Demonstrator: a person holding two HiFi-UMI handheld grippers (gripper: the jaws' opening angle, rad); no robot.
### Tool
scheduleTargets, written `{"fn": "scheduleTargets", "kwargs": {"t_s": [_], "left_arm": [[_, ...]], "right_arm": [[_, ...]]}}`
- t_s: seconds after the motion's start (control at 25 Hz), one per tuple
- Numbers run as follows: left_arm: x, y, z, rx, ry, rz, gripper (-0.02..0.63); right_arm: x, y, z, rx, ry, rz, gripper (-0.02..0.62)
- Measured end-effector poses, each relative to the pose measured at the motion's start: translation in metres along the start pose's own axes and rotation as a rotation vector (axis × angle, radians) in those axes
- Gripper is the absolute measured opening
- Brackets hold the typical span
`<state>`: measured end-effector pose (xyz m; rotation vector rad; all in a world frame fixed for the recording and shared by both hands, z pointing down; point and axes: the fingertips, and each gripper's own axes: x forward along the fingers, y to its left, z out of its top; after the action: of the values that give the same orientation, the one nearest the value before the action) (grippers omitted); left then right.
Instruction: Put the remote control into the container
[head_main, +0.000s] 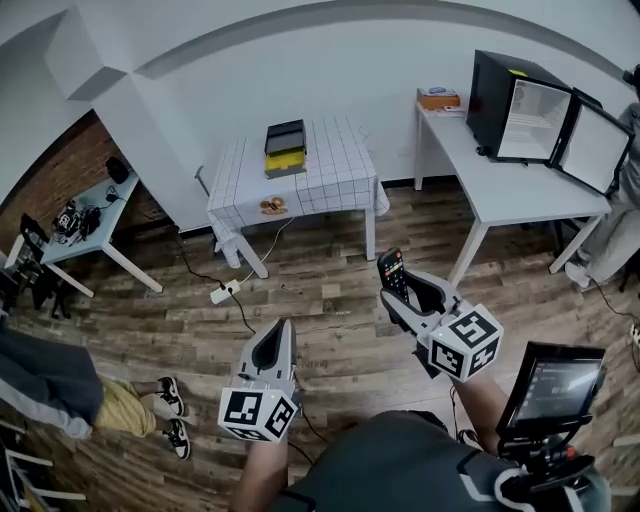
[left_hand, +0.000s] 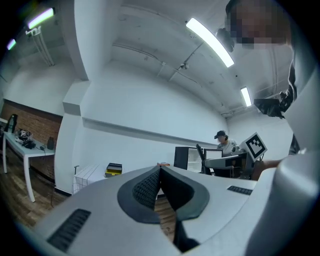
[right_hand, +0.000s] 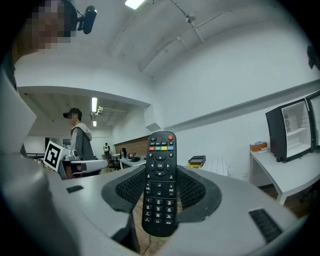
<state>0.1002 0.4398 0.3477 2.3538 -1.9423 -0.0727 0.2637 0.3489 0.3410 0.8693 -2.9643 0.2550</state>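
A black remote control (head_main: 392, 272) (right_hand: 160, 185) stands upright between the pads of my right gripper (head_main: 405, 290) (right_hand: 160, 194), which is shut on it, buttons facing the camera. My left gripper (head_main: 272, 352) (left_hand: 160, 187) is held lower left of it, its jaws shut with nothing between them. The container (head_main: 285, 148), a black and yellow box, sits on a table with a white checked cloth (head_main: 335, 180) across the room. The box also appears far off as the container (right_hand: 196, 161) in the right gripper view and the container (left_hand: 114, 169) in the left gripper view.
A white desk (head_main: 520, 185) at the right carries a black cabinet (head_main: 500, 100) with its door open. A power strip (head_main: 222, 293) and cable lie on the wooden floor. A person's legs (head_main: 150, 405) show at the left, a small side table (head_main: 80, 235) beyond. A monitor (head_main: 552, 385) stands at the lower right.
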Motion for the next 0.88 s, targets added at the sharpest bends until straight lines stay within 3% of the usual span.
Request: {"fn": "scheduleTargets", "kwargs": {"t_s": [0.2, 0.44, 0.88], "left_arm": [[0.004, 0.016, -0.005, -0.028, -0.011, -0.027, 0.009], [0.029, 0.033, -0.008, -0.035, -0.005, -0.022, 0.009], [0.131, 0.067, 0.011, -0.013, -0.015, 0.046, 0.009]], "right_arm": [[0.013, 0.003, -0.004, -0.002, 0.009, -0.023, 0.198], [0.042, -0.008, -0.004, -0.009, 0.015, 0.016, 0.198], [0.111, -0.082, 0.024, -0.033, -0.02, 0.108, 0.198]]}}
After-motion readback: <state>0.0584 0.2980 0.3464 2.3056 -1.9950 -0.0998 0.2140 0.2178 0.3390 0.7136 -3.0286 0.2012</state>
